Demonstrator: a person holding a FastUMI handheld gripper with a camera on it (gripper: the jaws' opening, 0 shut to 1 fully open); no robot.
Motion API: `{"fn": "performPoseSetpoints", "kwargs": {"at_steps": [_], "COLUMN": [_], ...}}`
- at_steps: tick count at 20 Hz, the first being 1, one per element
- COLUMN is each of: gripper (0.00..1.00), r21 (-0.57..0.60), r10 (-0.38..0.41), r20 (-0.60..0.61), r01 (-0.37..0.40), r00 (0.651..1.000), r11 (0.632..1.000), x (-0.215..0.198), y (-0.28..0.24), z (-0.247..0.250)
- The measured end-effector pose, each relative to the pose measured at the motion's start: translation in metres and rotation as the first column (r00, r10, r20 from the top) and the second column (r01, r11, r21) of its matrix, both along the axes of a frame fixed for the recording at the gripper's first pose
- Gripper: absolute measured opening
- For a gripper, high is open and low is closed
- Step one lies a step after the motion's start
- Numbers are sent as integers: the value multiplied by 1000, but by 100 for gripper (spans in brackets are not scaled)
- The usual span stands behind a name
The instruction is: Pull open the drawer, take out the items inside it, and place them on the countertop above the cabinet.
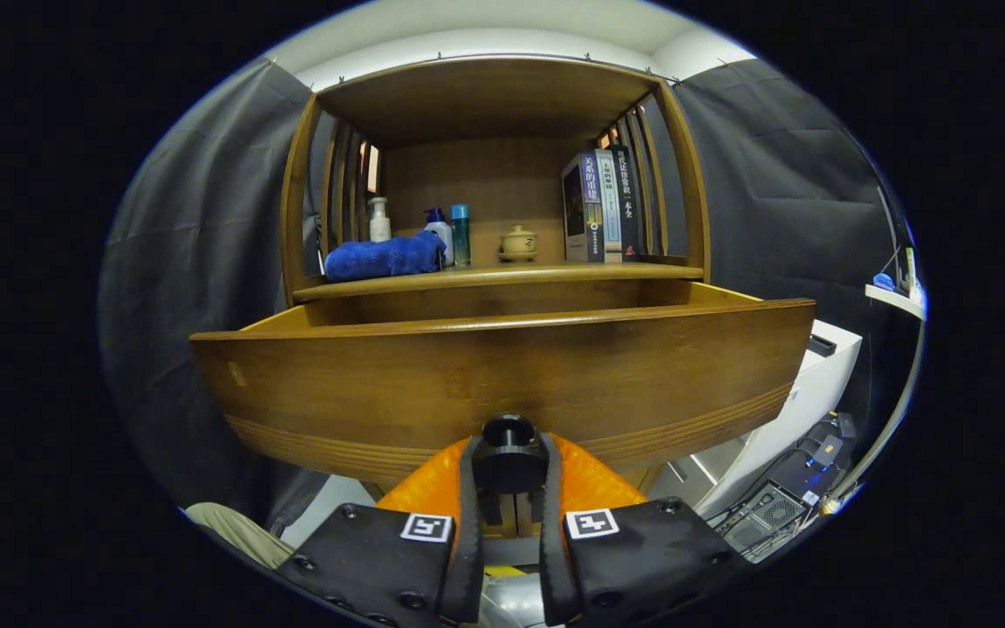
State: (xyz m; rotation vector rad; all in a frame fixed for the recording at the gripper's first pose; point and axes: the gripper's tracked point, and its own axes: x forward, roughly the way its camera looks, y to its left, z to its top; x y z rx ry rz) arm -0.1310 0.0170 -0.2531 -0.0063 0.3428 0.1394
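A wooden drawer (pixel 502 375) stands pulled out toward me, its wide front panel just ahead of the fingers. My gripper (pixel 509 467) is shut on the drawer's round dark knob (pixel 509 458), one finger pressing each side. The drawer's inside is hidden behind its front panel. Above it runs the countertop (pixel 537 275) of the cabinet. On that surface lie a folded blue towel (pixel 385 257), a white pump bottle (pixel 379 220), a white bottle with a blue cap (pixel 440 234), a teal bottle (pixel 461 234), a small lidded ceramic pot (pixel 518 243) and three upright books (pixel 600 208).
Slatted wooden side frames (pixel 332 187) and a wooden top shelf (pixel 485 100) enclose the countertop. To the right stand a white unit (pixel 808 392) and black equipment with cables (pixel 803 475). Grey cloth (pixel 197 253) hangs on both sides. A person's trouser leg (pixel 236 528) shows beside the left finger.
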Motion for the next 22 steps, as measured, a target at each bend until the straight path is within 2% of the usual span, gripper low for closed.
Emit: {"fn": "performPoseSetpoints", "kwargs": {"at_steps": [10,16,19,21,22], "gripper": [34,34,44,52,59], "r21": [-5,-3,5,3,8], "r10": [-8,2,-9,-6,10], "r20": [-13,-22,-45,-11,7], "r01": [8,-2,9,6,-10], "r00": [1000,1000,999,1000,1000], "r11": [1000,1000,1000,1000,1000], "x": [-38,-46,-47,-47,-45], "y": [-3,-3,-3,-2,2], "z": [-2,-2,-2,13,26]}}
